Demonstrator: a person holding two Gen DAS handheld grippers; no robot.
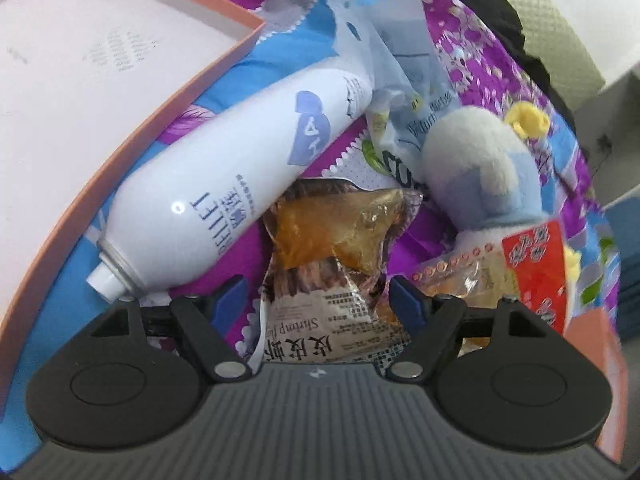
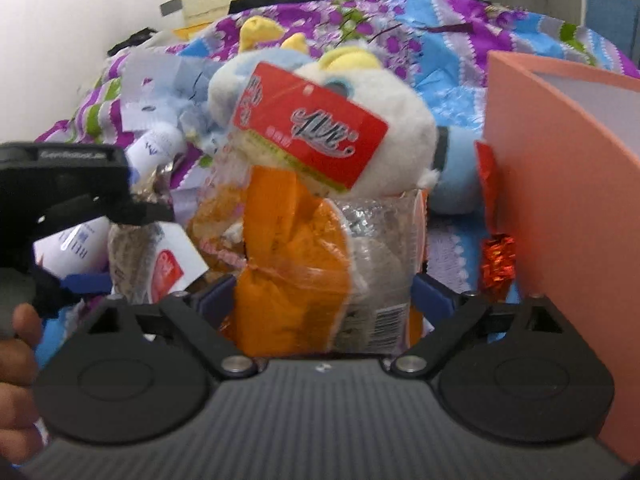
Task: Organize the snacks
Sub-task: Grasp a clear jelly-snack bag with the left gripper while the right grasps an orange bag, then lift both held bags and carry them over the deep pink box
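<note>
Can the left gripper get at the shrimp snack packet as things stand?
Probably yes. The left gripper is open, its fingers either side of the shrimp snack packet, with nothing lying over it. The white spray can lies close beside it and might be brushed.

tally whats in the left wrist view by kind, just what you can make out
snack packs: 3 - shrimp snack pack, red-labelled pack, pale blue wrapper
spray can: 1
plush toy: 1
pink box: 1
total: 6
</note>
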